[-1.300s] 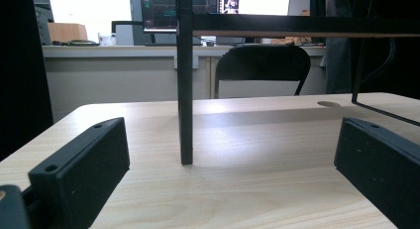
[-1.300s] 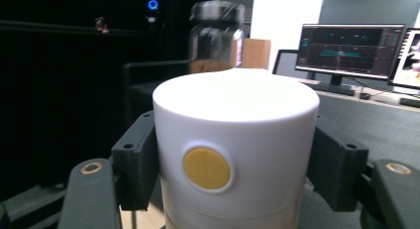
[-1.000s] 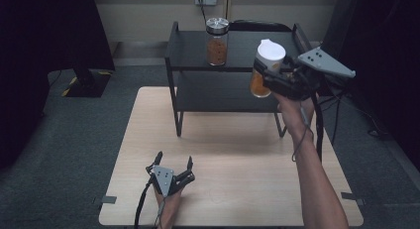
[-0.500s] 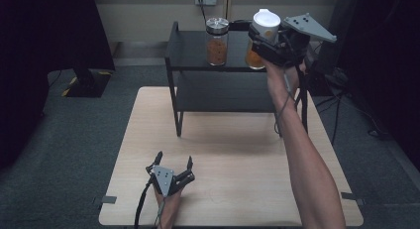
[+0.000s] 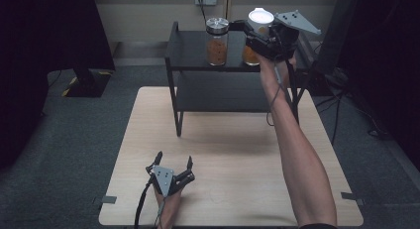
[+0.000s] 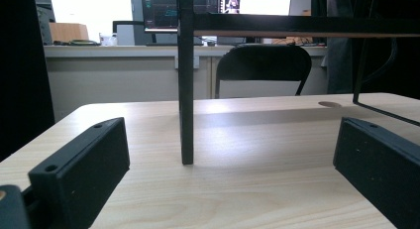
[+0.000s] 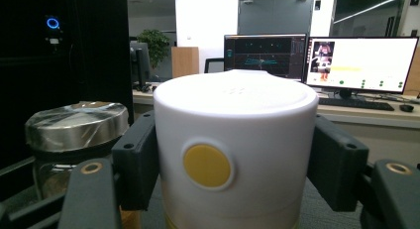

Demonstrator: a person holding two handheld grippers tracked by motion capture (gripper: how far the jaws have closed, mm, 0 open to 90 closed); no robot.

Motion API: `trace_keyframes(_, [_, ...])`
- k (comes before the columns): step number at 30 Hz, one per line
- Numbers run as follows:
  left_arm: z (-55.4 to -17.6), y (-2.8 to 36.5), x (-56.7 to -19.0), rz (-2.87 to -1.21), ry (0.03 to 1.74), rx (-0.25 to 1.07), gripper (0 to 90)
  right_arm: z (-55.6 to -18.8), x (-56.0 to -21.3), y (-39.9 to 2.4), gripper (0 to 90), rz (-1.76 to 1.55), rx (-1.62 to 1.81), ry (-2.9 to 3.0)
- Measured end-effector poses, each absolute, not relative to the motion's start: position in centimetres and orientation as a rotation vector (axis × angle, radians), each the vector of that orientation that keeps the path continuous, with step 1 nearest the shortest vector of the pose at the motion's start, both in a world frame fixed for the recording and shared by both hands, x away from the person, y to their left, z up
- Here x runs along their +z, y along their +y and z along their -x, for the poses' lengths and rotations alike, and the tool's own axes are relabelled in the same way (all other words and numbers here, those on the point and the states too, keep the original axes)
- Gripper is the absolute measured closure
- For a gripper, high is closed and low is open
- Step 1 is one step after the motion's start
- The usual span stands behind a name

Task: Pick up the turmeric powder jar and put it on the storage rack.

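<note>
Wooden table (image 5: 233,154) is carrying a black two-level shelf (image 5: 190,53) at its far end; one shelf leg (image 6: 186,85) is standing on the tabletop straight ahead in the left gripper view.

The person's right forearm (image 5: 297,149) is stretching from the near edge across the table up to the shelf's top level.

Right gripper (image 5: 252,38) is hovering at the right part of the top level, its jaws clamping the white lid (image 7: 236,135) of a jar (image 5: 251,53) from both sides. The jar is hanging upright in the grip, orange contents showing in the glass below the lid; whether its base is touching the shelf cannot be told. A yellow dot (image 7: 206,165) is facing the right gripper camera.

Left gripper (image 5: 173,164) is resting on the table near the front edge, jaws standing wide apart with bare tabletop between them.

A second jar (image 5: 217,40) with a silver lid (image 7: 77,125) is sitting on the top level, just beside the held jar, on its left in the high view.
</note>
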State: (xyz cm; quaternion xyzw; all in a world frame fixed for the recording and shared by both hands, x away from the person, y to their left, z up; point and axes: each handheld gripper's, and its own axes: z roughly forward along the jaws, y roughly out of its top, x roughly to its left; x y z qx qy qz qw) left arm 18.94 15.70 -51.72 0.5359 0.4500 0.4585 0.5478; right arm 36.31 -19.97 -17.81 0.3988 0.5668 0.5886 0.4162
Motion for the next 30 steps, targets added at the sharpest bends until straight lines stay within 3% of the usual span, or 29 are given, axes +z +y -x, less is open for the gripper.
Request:
trace_keyframes(13, [-18.9, 15.7, -51.7, -1.269, 1.067, 1.088, 0.3, -36.6, -17.4, -19.8, 29.2, -1.000, 1.460, 1.448])
trace_keyframes(15, [-18.9, 15.7, -51.7, -1.269, 1.067, 1.088, 0.3, -36.7, -17.5, -19.9, 14.1, -0.991, 1.455, 1.451])
trace_keyframes(18, [-18.9, 15.7, -51.7, -1.270, 1.067, 1.087, 0.3, -36.6, -18.0, -19.9, 0.9, -0.980, 1.456, 1.428])
trace_keyframes(30, [-18.9, 15.7, -51.7, -1.271, 1.066, 1.087, 0.2, -35.0, -18.3, -21.0, 0.0, -0.947, 1.512, 1.433])
